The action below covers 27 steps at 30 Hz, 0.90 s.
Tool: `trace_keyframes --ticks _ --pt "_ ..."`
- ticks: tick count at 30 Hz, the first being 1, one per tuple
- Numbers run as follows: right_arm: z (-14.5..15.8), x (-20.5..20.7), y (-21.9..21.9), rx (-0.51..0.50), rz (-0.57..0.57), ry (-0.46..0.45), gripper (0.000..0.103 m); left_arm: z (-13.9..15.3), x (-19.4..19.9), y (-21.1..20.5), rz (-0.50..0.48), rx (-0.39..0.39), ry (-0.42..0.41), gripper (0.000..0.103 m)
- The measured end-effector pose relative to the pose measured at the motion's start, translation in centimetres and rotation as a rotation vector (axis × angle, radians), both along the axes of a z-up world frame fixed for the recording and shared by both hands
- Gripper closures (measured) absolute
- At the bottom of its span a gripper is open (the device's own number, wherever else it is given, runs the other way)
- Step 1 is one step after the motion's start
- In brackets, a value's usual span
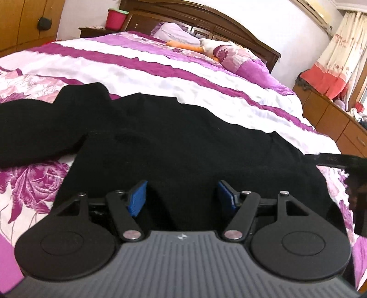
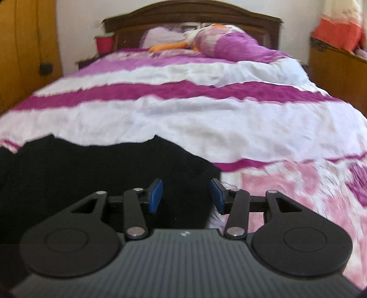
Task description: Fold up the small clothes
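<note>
A black garment (image 1: 174, 146) lies spread on the purple-and-white bedspread (image 1: 160, 75), with a sleeve stretching to the left (image 1: 34, 128). My left gripper (image 1: 181, 197) is open just above the garment's near part, its blue pads (image 1: 137, 198) apart with black cloth between them. In the right wrist view the same garment (image 2: 91, 169) fills the lower left. My right gripper (image 2: 185, 197) is open over the garment's right edge, blue pads (image 2: 156, 194) apart. The other gripper shows as a dark shape at the right edge of the left wrist view (image 1: 353, 183).
A stuffed toy (image 1: 206, 47) and a purple pillow (image 1: 252, 66) lie near the wooden headboard (image 1: 206, 20). A red bucket (image 1: 115, 19) stands on a nightstand at the back left. A wooden dresser (image 1: 332, 119) runs along the right of the bed.
</note>
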State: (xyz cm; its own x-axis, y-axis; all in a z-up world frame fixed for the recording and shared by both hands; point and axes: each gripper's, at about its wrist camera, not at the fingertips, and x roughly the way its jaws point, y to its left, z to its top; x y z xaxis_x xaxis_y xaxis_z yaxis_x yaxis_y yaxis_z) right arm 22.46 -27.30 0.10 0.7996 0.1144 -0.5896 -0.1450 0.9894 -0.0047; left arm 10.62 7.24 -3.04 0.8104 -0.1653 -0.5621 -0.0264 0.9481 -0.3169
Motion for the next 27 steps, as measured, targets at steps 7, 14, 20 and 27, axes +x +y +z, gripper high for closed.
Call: trace_keyframes --ticks 7,14,20,27 --pt "-2.5 2.2 1.3 -0.082 0.009 0.054 0.085 -0.2 0.2 -1.1 -0.066 -0.003 -0.032 0.083" --pt "-0.4 -0.5 -1.1 0.082 -0.044 -0.123 0.096 2.5 -1.5 -2.6 -0.072 0.138 -0.203 0.087" --pt "-0.1 -0.8 -2.3 0.131 -0.137 -0.277 0.096 5.0 0.5 -3.6 -0.091 0.29 -0.34 0.086" --pt "-3.2 2.4 -0.4 0.018 -0.132 -0.163 0.094 -0.5 7.1 -2.8 -0.085 0.403 -0.128 0.079"
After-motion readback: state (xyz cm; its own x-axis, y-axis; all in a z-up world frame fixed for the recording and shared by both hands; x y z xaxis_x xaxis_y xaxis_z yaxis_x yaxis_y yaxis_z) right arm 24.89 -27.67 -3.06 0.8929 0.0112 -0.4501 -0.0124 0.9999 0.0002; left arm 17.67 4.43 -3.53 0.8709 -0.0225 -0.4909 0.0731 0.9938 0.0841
